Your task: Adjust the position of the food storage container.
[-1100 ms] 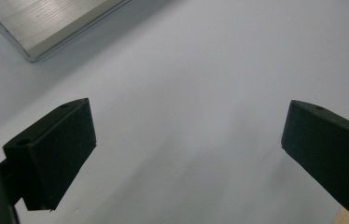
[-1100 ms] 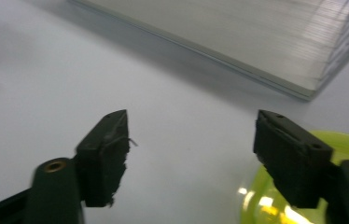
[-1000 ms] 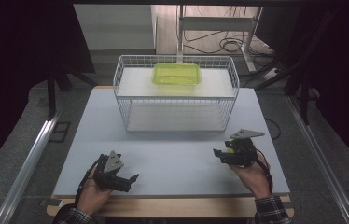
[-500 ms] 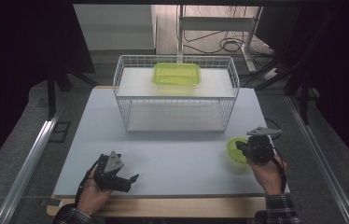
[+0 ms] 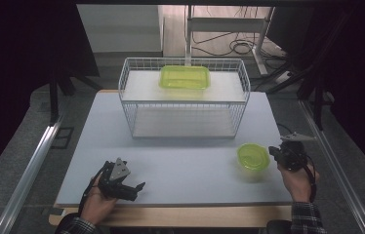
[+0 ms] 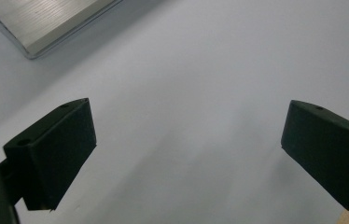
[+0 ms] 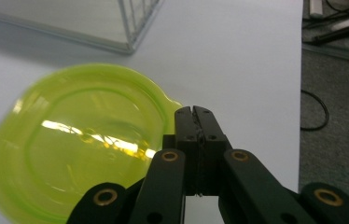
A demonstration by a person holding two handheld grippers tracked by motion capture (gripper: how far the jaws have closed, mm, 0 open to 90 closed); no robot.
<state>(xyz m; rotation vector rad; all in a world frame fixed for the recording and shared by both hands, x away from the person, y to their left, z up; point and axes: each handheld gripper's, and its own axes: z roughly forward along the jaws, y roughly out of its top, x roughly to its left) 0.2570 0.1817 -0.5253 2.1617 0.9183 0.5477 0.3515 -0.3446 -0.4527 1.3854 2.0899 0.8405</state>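
A round, translucent green bowl (image 5: 253, 156) (image 7: 79, 144) lies on the white table (image 5: 180, 161) at the right, in front of the wire basket. My right gripper (image 5: 274, 152) (image 7: 194, 112) is just right of it. Its jaws are shut together beside the bowl's rim tab, and I see nothing between them. The bowl looks blurred in both views. My left gripper (image 5: 136, 190) (image 6: 186, 154) hovers low over bare table near the front left edge, open and empty.
A white wire basket (image 5: 185, 105) stands at the back middle of the table, with a rectangular green container (image 5: 184, 77) on its top shelf. Its corner (image 7: 130, 44) lies just beyond the bowl. The basket's base (image 6: 46, 23) shows ahead of the left gripper. Cables trail on the floor at the right.
My right gripper has drawn back to the right, and the green bowl now lies uncovered on the table to its left. The left gripper has stayed in place.
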